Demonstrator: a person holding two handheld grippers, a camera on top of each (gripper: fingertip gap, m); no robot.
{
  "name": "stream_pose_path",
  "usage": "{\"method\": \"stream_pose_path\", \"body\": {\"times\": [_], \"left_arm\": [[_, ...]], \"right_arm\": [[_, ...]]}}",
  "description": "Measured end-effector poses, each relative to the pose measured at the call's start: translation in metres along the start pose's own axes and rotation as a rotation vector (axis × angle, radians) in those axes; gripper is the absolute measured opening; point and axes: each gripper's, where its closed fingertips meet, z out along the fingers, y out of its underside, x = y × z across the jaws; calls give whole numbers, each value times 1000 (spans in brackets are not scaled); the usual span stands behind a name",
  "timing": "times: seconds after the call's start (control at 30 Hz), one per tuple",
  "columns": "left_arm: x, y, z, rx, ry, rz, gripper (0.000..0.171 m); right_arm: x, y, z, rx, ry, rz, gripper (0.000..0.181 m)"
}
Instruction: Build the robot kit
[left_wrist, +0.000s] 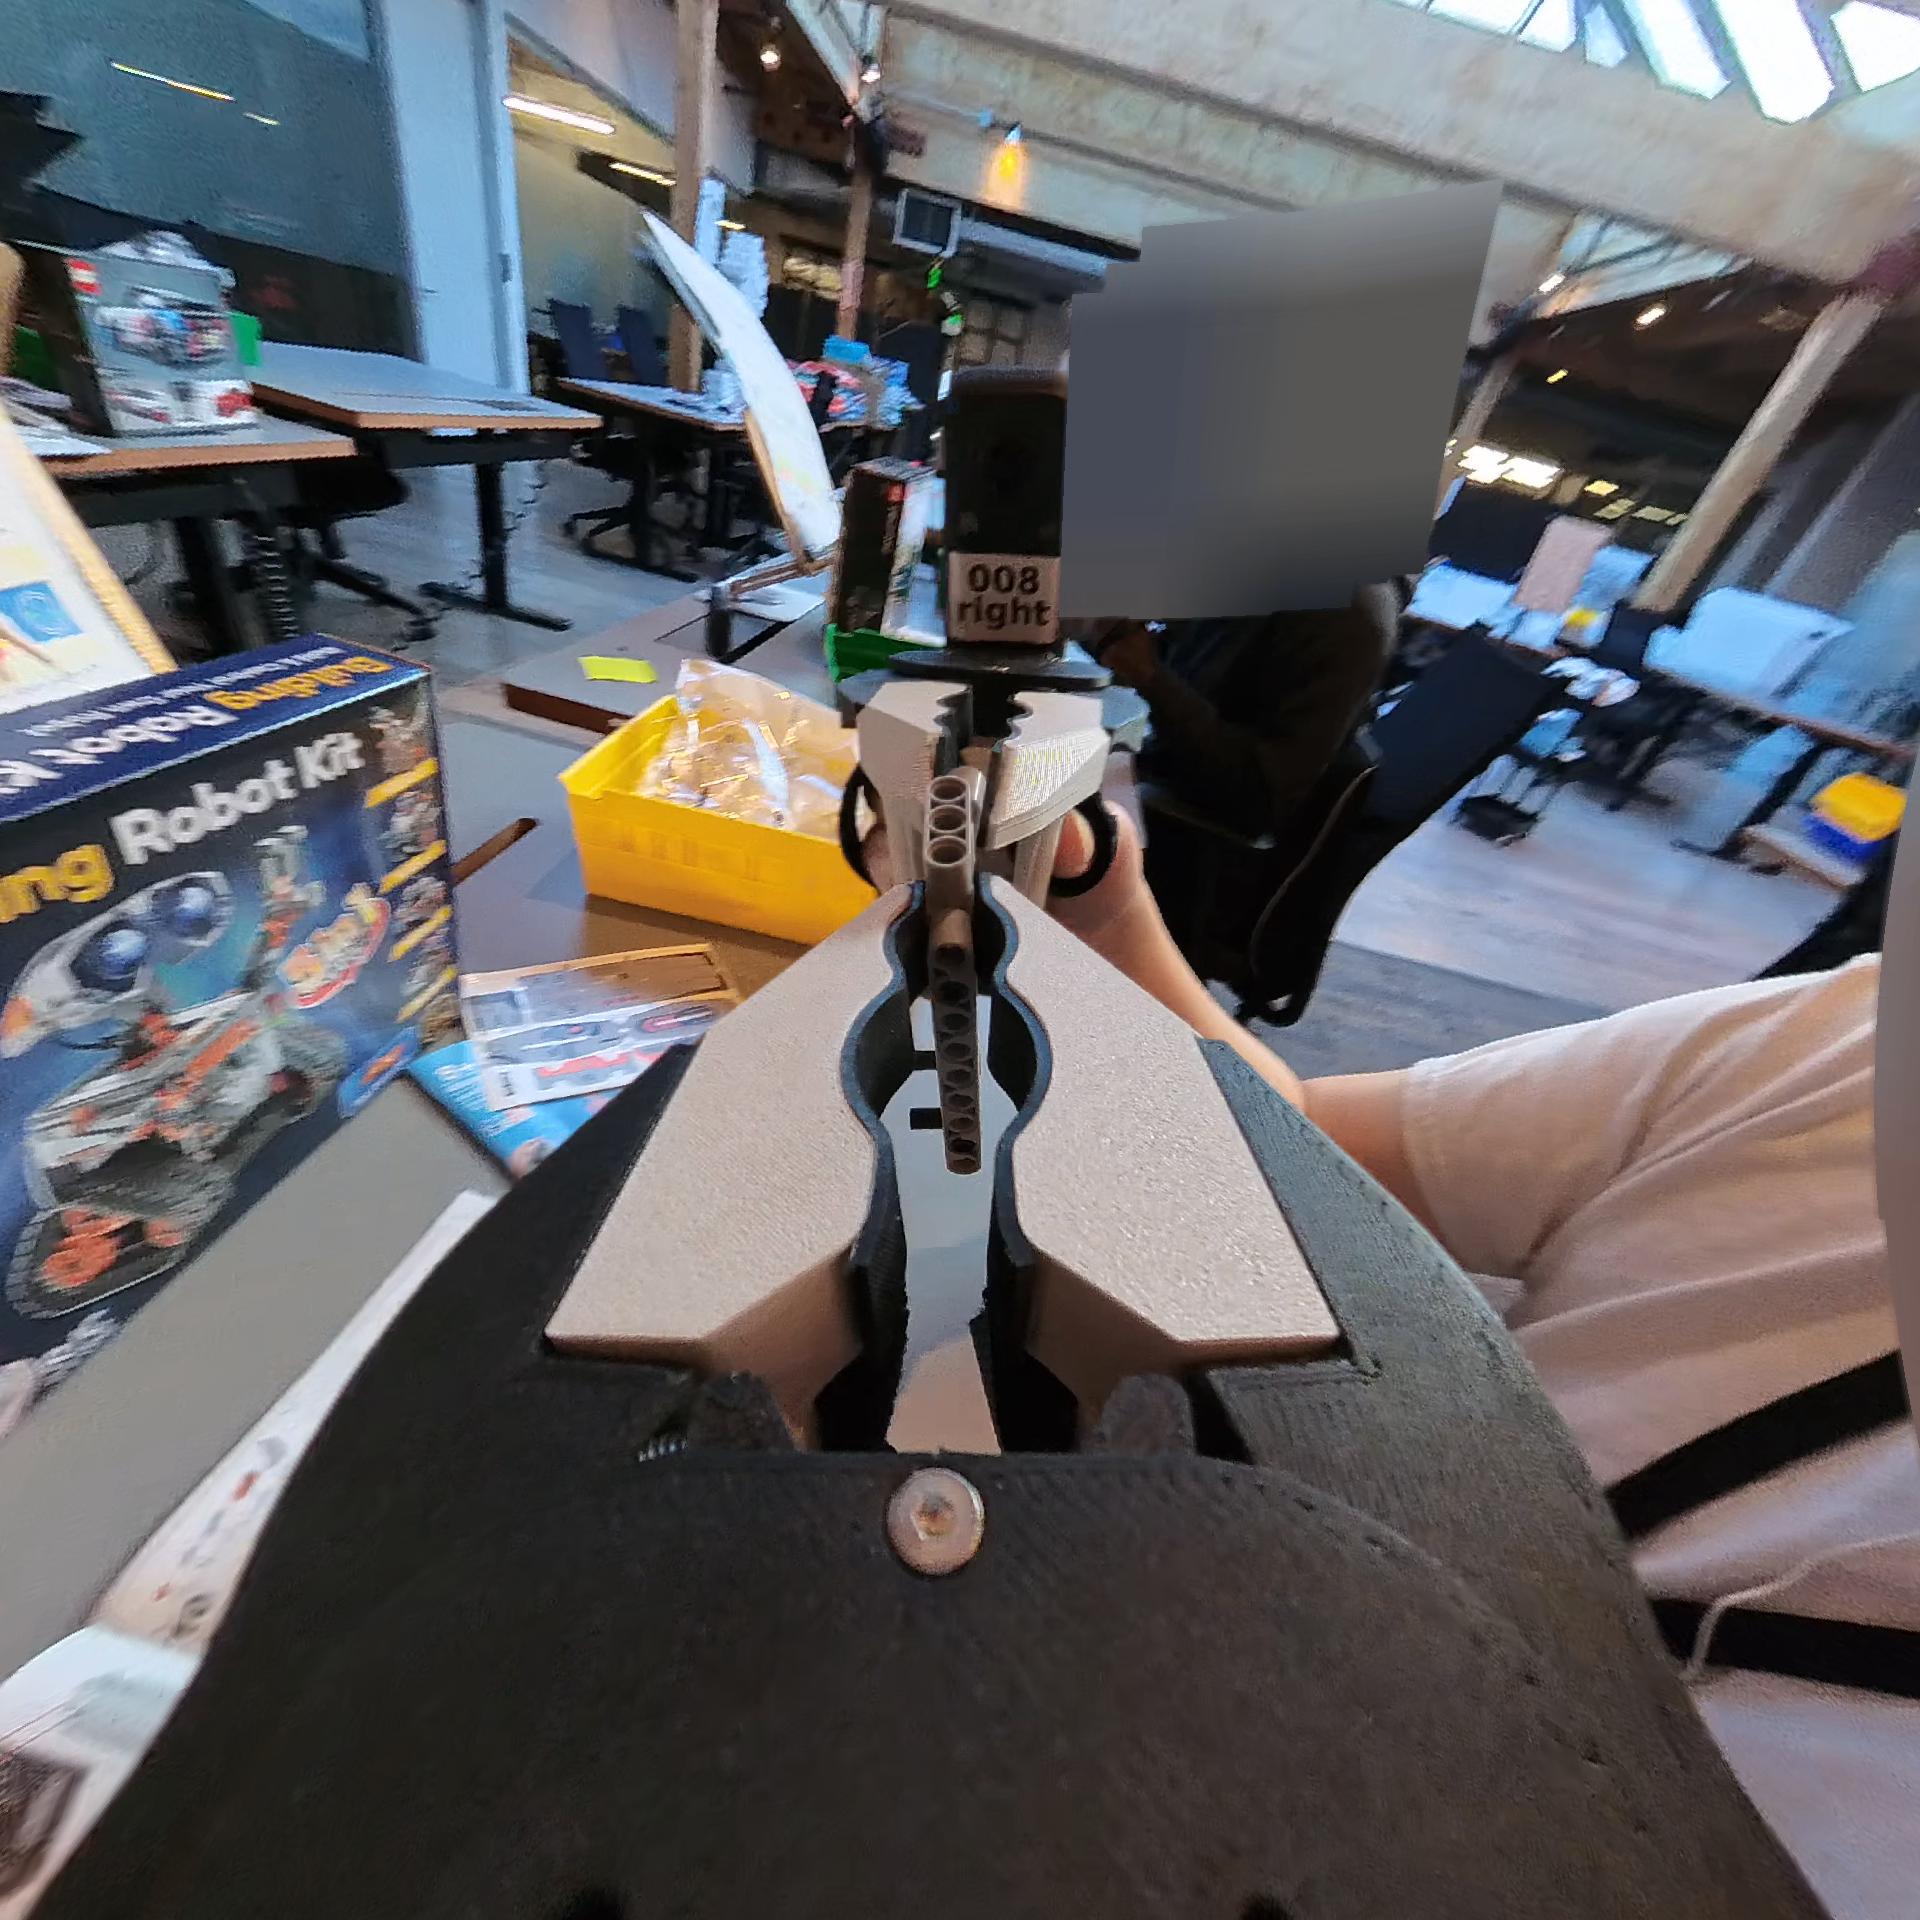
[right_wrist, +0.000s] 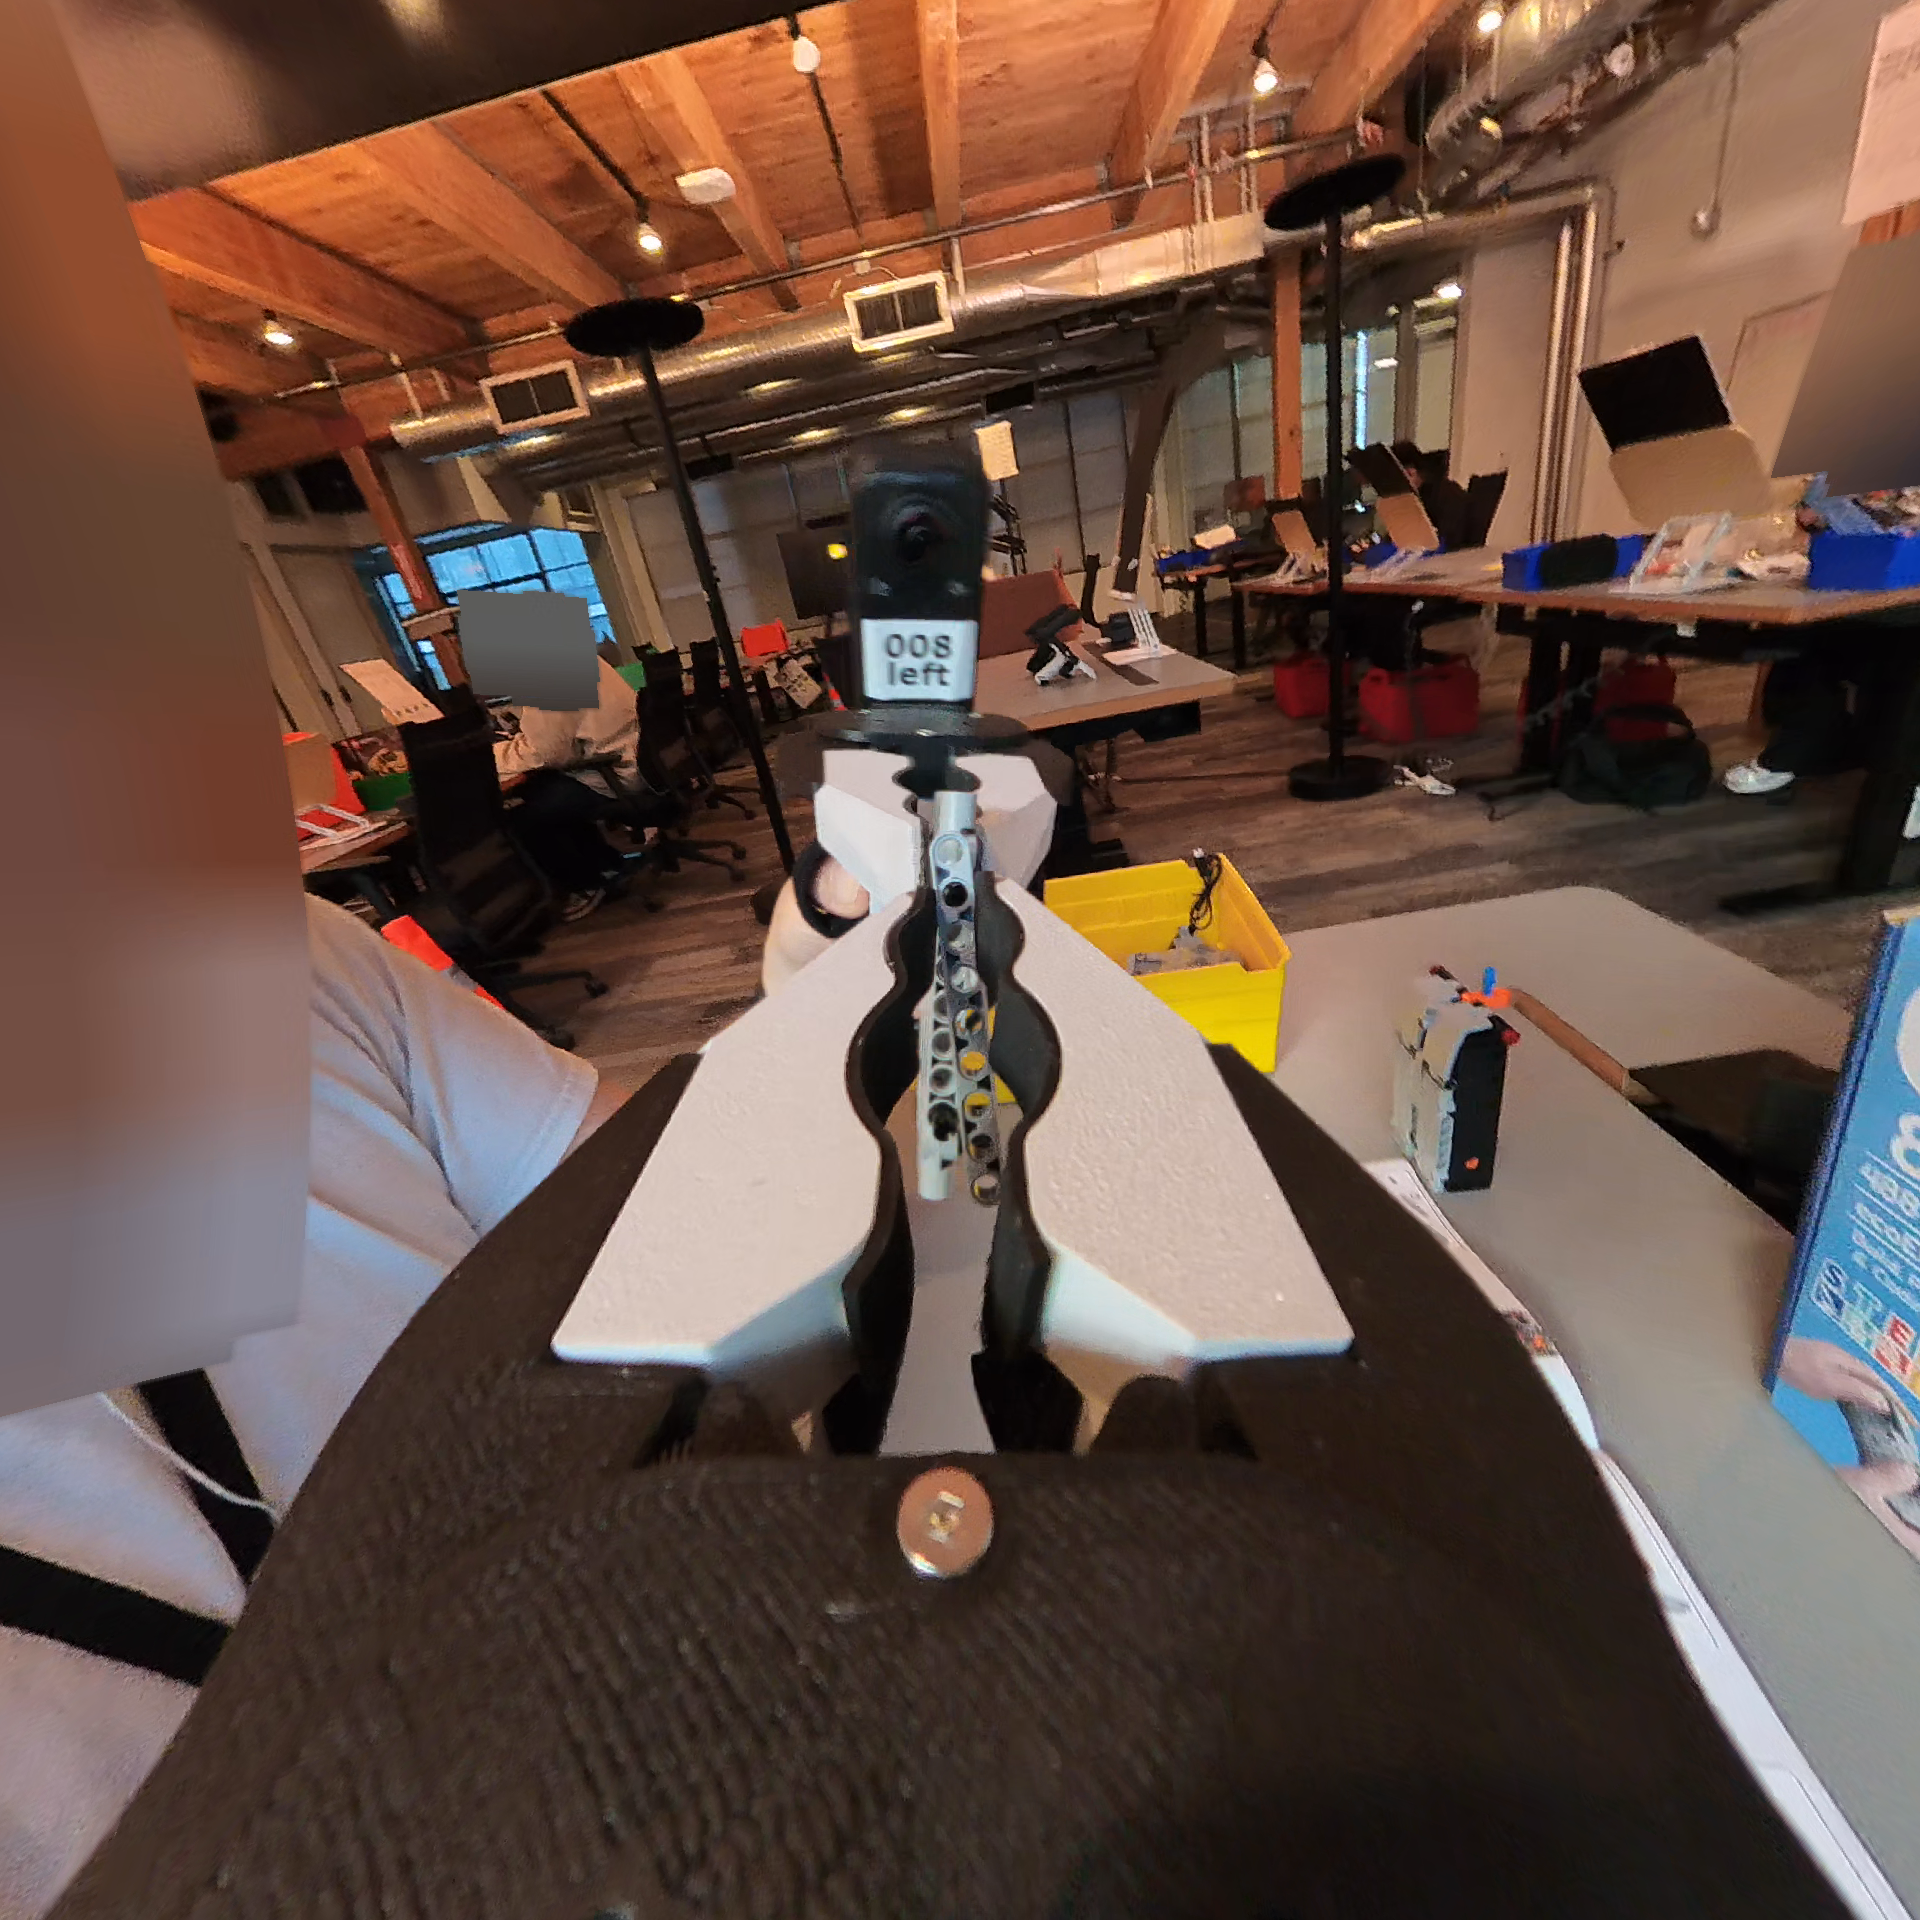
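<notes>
My left gripper (left_wrist: 948, 896) is shut on a dark grey perforated beam (left_wrist: 958, 1049) that runs lengthwise between its fingers. Tip to tip with it, my right gripper (left_wrist: 961, 836) holds a light grey perforated beam (left_wrist: 949, 821) whose end meets the dark one. In the right wrist view my right gripper (right_wrist: 951, 906) is shut on the light grey beam (right_wrist: 938, 1091), with the dark grey beam (right_wrist: 979, 1122) lying alongside it. The left gripper (right_wrist: 951, 821) faces it there, closed on the far end. Both are held in the air above the table edge.
A yellow bin (left_wrist: 717, 862) of plastic bags, a dark blue kit box (left_wrist: 208, 935) and printed sheets (left_wrist: 582, 1029) lie on the table to the left. The right wrist view shows a small built model (right_wrist: 1449, 1091), a blue box (right_wrist: 1860, 1195) and the grey table (right_wrist: 1610, 1351). Both grippers' tips are close together, under 4 cm apart.
</notes>
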Motion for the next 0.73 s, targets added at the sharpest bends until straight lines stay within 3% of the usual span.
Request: {"method": "stream_pose_path", "body": {"times": [0.2, 0.57, 0.73], "left_arm": [[16, -5, 0, 43, 152, -87, 4], [-3, 2, -2, -49, -115, 140, 5], [3, -1, -4, -25, -54, 80, 5]], "right_arm": [[-16, -5, -1, 64, -161, 34, 7], [5, 3, 3, 37, -63, 232, 6], [-2, -2, 4, 87, -172, 268, 7]]}}
